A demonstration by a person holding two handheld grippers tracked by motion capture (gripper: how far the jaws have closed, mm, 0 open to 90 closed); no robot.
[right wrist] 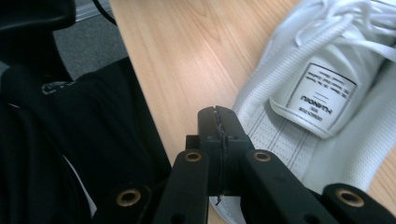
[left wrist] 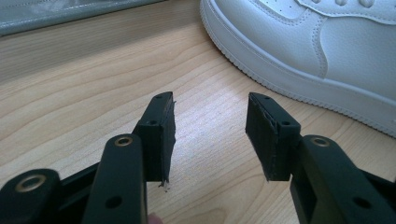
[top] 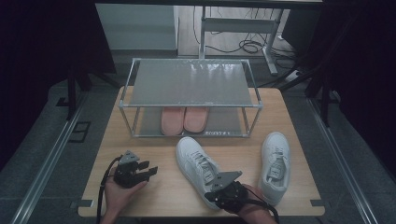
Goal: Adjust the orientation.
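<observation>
Right claw, bottom centre of the right gripper view: jaws pressed flat together with nothing visibly between them, their tips at the heel rim of the near shoe, whose tongue label faces the camera. In the high view this claw sits at lower centre, over the heel end of that shoe, which lies diagonally on the counter; the closed jaws probably serve to nudge or hook the heel rather than pinch it. Left claw: jaws spread wide and empty, hovering just above bare wood, with the shoe's toe at upper right, likely waiting to steady or take it. In the high view it rests at lower left. The second shoe lies at right, well apart. Behind, the rack holds pink slippers on its lower shelf, the probable destination.
</observation>
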